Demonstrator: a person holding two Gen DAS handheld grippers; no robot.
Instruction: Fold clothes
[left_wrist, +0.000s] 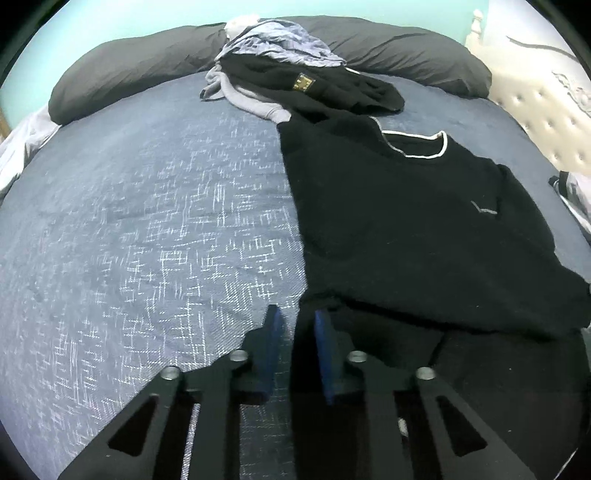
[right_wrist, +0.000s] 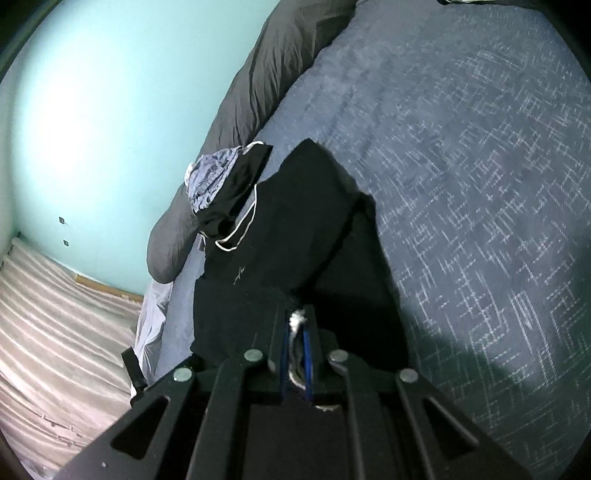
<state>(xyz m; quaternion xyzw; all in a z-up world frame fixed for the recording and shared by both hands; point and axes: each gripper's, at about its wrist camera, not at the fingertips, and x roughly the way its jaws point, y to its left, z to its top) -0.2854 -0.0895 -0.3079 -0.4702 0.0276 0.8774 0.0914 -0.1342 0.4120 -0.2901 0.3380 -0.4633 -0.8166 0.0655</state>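
Note:
A black T-shirt (left_wrist: 406, 221) with a white-trimmed collar lies on the blue bedspread (left_wrist: 147, 221). My left gripper (left_wrist: 298, 317) sits at the shirt's near left corner, its blue pads close together with dark cloth between them. In the right wrist view my right gripper (right_wrist: 297, 317) is shut on the black T-shirt (right_wrist: 295, 221) at its hem, with a bit of white trim between the pads, holding the cloth raised off the bedspread (right_wrist: 480, 184).
A pile of unfolded clothes (left_wrist: 288, 62), black, grey and blue striped, lies at the bed's far side against a long dark pillow (left_wrist: 129, 70). A tufted white headboard (left_wrist: 546, 122) is at right. Striped floor (right_wrist: 55, 332) lies beside the bed.

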